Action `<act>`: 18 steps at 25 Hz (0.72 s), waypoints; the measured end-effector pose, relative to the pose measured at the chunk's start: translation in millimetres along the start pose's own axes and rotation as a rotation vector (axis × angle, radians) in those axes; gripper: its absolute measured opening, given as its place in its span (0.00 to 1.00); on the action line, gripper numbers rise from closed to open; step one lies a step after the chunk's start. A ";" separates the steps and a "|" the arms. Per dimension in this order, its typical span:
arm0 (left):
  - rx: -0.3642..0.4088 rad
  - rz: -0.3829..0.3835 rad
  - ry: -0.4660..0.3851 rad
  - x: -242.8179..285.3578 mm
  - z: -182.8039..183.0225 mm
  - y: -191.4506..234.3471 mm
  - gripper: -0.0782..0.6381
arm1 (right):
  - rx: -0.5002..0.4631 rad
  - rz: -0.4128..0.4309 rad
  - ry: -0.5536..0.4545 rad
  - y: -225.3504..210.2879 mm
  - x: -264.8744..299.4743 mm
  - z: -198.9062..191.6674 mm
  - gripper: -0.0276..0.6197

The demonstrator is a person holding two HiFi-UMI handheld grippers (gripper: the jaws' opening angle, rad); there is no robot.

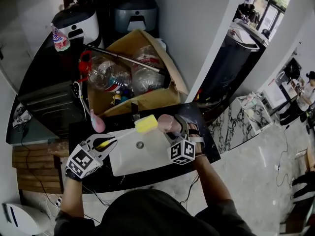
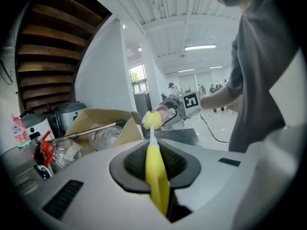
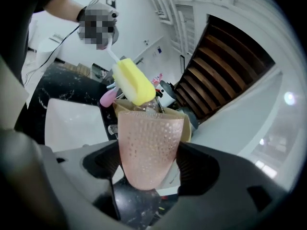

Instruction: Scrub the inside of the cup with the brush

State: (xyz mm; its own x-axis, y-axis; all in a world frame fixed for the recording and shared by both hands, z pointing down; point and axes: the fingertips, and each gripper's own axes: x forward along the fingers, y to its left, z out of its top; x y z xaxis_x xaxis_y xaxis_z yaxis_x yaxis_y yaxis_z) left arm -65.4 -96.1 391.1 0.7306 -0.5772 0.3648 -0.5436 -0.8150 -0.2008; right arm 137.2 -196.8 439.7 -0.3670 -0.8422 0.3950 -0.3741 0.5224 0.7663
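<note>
Head view, left claw: the left claw [image 1: 108,142] is clenched on the yellow handle of the brush [image 1: 146,124]; it hangs over the left edge of the white sink [image 1: 129,165]
Head view, brush: the handle runs up and to the right from that claw across the sink; the yellow sponge head sits just left of the cup's mouth
Head view, right claw: the right claw [image 1: 179,128] grasps the pink cup [image 1: 169,124]; the cup is held on its side over the sink's far right corner, mouth toward the brush; the marker cube [image 1: 181,151] sits on the near side of this claw
Head view, surroundings: the sink is set in a black bench [image 1: 203,132]; behind it stands an open box [image 1: 147,100] holding clear bottles [image 1: 106,73]
Left gripper view, claw: both jaws are shut tight on the yellow handle [image 2: 157,176]; nothing else lies between them
Left gripper view, brush: the handle rises straight out from the jaws; the sponge head [image 2: 152,120] is at its far end, right before the cup [image 2: 162,113]; contact cannot be told here
Right gripper view, claw: the jaws press the cup [image 3: 147,147] from both sides; its narrow base points at the camera, its wide rim away; its wall is dimpled
Right gripper view, brush: the sponge head [image 3: 134,83] shows just past the rim, outside the cup; its thin white neck leads up and left
Right gripper view, sink: the white basin [image 3: 72,119] lies to the left, below the cup
</note>
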 end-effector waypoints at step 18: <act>-0.200 0.323 -0.144 -26.1 -20.2 46.5 0.16 | 0.724 0.110 -0.259 12.3 17.1 15.2 0.59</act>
State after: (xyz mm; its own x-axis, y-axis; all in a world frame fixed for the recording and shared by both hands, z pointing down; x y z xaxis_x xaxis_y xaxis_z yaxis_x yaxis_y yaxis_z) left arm -118.1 -117.8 390.6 0.5521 -0.8145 0.1781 -0.8136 -0.5730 -0.0985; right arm 113.3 -202.8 448.2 -0.5883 -0.7690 0.2499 -0.7545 0.6332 0.1723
